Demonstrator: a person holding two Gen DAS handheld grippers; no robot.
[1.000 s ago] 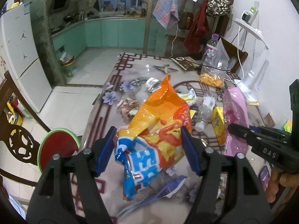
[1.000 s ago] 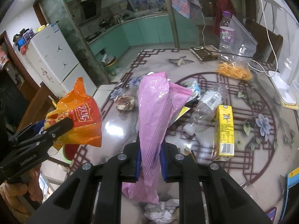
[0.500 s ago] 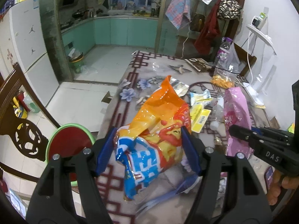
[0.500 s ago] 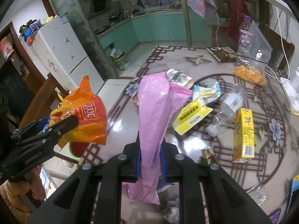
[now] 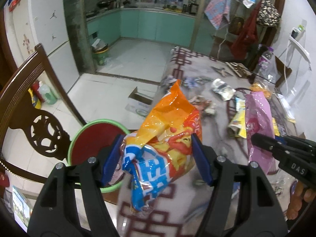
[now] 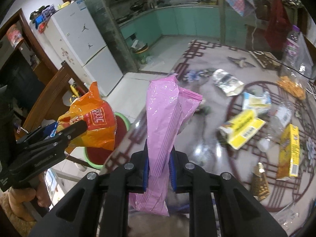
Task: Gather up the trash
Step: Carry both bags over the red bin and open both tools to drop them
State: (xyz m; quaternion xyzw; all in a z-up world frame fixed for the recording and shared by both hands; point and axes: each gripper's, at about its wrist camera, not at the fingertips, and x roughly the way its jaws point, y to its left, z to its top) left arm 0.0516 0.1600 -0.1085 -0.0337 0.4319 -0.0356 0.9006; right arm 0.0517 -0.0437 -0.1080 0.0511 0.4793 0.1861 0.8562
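Both bags (image 5: pixel 165 138) (image 6: pixel 167 122) hang gripped near table edge (image 5: pixel 138 209), seemingly beside bin (image 5: pixel 79 138).

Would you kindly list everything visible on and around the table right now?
orange snack bag: 1, orange and blue, in left gripper
pink bag: 1, pink, in right gripper
bin: 1, green rim, red inside, floor by table edge
yellow cartons: 2, yellow, on table
silver wrapper: 1, table far side
chair: 1, dark wood, left
fridge: 1, white
table: 1, patterned
left gripper: 1, black, gripping
right gripper: 1, black, gripping
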